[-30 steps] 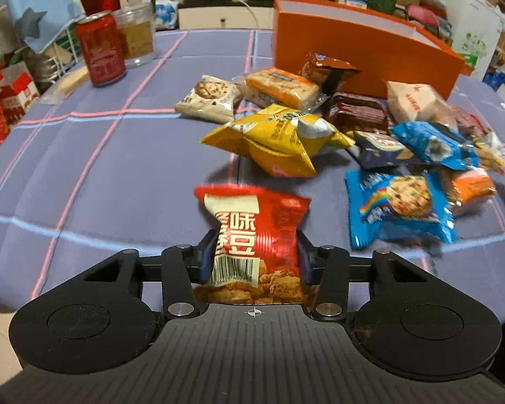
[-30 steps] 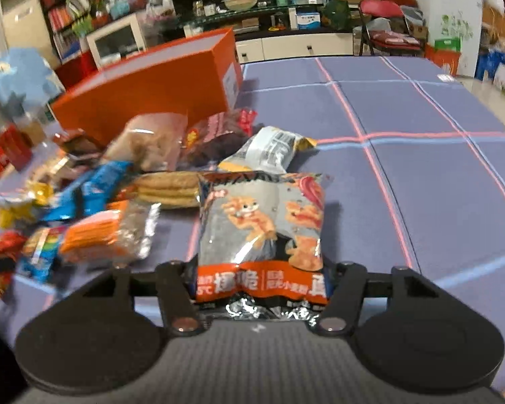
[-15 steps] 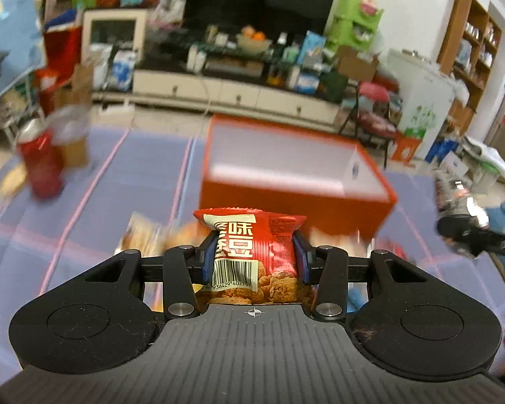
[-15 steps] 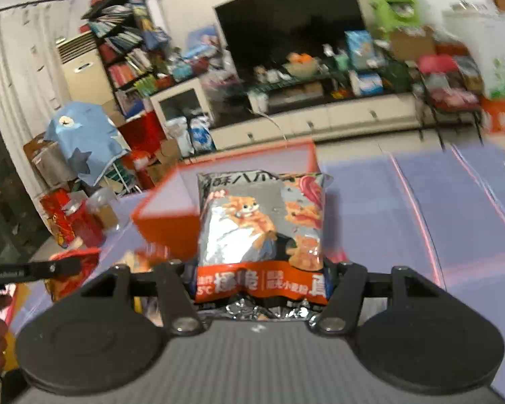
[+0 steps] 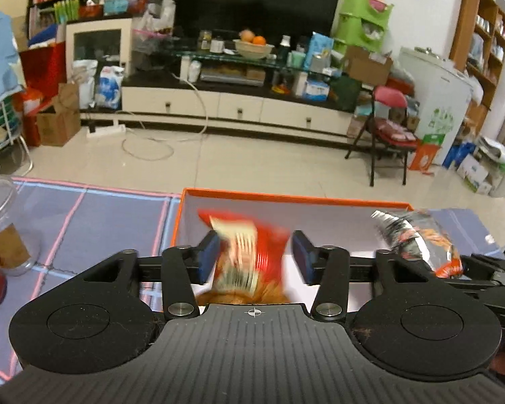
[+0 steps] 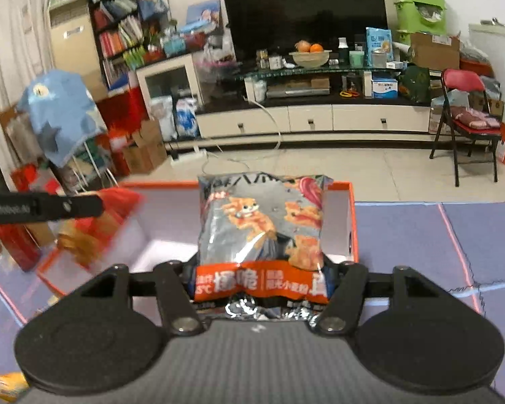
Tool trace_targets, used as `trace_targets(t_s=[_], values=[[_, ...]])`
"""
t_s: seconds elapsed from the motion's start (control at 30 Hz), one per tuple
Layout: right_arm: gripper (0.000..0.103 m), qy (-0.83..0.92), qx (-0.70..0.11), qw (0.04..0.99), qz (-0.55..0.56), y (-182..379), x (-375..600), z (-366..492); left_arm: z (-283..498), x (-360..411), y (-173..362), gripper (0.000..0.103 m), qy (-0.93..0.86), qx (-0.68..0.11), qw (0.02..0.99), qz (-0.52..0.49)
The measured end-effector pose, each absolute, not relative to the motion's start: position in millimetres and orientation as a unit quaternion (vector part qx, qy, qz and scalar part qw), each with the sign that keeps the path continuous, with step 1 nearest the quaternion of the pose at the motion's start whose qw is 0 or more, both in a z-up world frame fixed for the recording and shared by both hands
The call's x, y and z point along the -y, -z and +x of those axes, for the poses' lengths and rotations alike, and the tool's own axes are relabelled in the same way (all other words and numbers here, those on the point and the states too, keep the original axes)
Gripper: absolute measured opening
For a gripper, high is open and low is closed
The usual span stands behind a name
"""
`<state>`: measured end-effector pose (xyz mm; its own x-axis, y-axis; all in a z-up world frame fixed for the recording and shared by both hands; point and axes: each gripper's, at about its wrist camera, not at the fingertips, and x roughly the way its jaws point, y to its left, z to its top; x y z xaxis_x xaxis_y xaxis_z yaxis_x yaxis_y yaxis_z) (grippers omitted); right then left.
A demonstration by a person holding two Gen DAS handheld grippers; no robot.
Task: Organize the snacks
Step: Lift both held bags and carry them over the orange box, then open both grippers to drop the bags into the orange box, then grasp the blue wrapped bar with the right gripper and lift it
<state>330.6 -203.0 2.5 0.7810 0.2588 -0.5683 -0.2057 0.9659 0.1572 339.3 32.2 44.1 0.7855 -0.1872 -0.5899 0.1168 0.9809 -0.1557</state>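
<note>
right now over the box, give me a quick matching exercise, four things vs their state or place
Things:
1. red snack packet
2. grey cat packet
3. orange box
4. clear jar

States or places:
A. standing on the table, left of the box
B. blurred, loose between the open left gripper fingers
C. clamped in the right gripper
D. open-topped, white inside

Pairs: 1-B, 2-C, 3-D, 4-A

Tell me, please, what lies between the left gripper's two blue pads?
In the left wrist view, the blurred red snack packet lies there, over the orange box.
</note>
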Motion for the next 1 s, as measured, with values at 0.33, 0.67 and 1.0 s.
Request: trace_targets(t_s=[0.33,0.67,1.0], values=[[0.102,-0.127,-0.241,0.961,0.049,-42.0,222.4,229.5,223.9,-55.9,-86.3,0.08,0.076,-0.232,0.968,-0.057],[0.102,-0.086,-0.295,0.944,0.124,9.7,272.6,120.8,81.9,-80.1,-0.8,0.068,0.026,-0.35,0.933,-0.08],[0.102,-0.168,-0.343,0.913,0.145,32.2,264.0,99.5,69.3,-52.3,20.9,0.08,0.05,-0.356,0.929,-0.09]])
